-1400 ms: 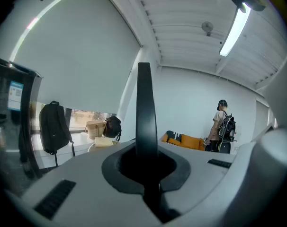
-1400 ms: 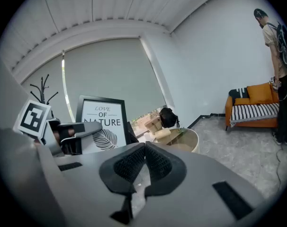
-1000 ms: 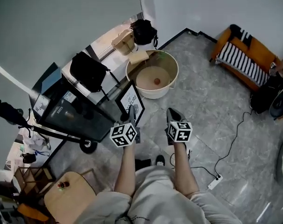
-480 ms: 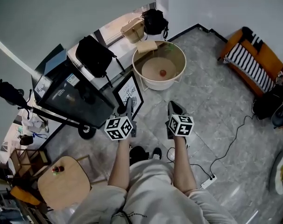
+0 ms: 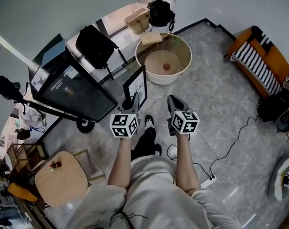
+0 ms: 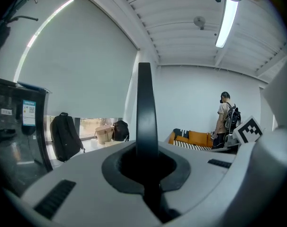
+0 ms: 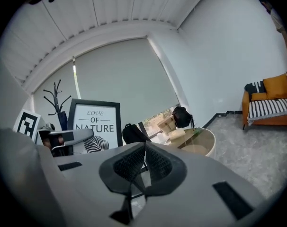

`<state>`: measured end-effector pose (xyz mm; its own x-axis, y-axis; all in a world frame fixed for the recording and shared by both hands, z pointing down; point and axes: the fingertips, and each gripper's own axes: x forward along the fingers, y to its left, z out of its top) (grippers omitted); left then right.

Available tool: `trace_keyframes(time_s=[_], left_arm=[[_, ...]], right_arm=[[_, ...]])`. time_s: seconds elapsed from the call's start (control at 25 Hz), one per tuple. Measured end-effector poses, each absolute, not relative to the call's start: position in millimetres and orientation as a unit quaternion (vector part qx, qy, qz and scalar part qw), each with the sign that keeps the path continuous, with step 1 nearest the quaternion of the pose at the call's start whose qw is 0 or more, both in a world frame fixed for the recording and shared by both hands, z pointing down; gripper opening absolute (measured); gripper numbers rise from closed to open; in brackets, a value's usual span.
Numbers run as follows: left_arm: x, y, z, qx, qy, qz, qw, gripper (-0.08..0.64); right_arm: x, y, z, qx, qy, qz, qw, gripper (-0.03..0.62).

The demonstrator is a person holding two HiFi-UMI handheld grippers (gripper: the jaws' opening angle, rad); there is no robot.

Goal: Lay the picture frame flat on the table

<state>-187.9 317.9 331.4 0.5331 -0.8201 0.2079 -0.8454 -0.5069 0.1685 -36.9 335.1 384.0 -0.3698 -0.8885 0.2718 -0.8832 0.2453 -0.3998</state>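
Note:
The black picture frame [image 5: 136, 87] with a "LOVE OF NATURE" print stands upright above the floor. My left gripper [image 5: 133, 103] is shut on its lower edge. In the left gripper view the frame [image 6: 144, 103] is a thin black bar rising edge-on from between the jaws of that gripper [image 6: 144, 150]. The right gripper view shows the frame's printed face [image 7: 94, 124] to the left, with the left gripper [image 7: 63, 137] clamped on its side. My right gripper [image 5: 174, 105] hovers to the right of the frame, apart from it. This gripper [image 7: 144, 148] is shut with nothing in it.
A round beige tub-like table [image 5: 180, 44] stands just beyond the frame. A dark glass cabinet on wheels [image 5: 73, 92] is at the left, with a black backpack [image 5: 94, 46] behind it. An orange sofa [image 5: 261, 63] is far right. A wooden stool [image 5: 58, 178] and a floor cable [image 5: 206, 178] lie near me.
The frame has moved away from the glass cabinet and turned more edge-on to the head view, still in the left gripper. Both grippers shifted slightly; a foot has stepped forward.

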Motion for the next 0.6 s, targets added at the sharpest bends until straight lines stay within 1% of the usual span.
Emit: trace_keyframes(time_s=[0.16, 0.28, 0.48, 0.6], left_arm=[[-184.5, 289.9, 337.5, 0.870, -0.473, 0.053, 0.131, 0.028], [-176.5, 263.6, 336.6, 0.873, -0.465, 0.050, 0.136, 0.028], [-157.3, 220.7, 333.8, 0.877, -0.457, 0.045, 0.139, 0.028], [-154.4, 189.0, 333.0, 0.877, -0.457, 0.042, 0.139, 0.028]], right_arm=[[-29.4, 314.8, 383.4, -0.562, 0.787, -0.254, 0.017, 0.035], [-17.4, 296.9, 378.6, -0.568, 0.788, -0.239, -0.001, 0.035], [14.1, 267.0, 371.7, -0.572, 0.781, -0.249, 0.026, 0.035], [28.8, 243.1, 380.2, -0.578, 0.775, -0.253, 0.013, 0.035]])
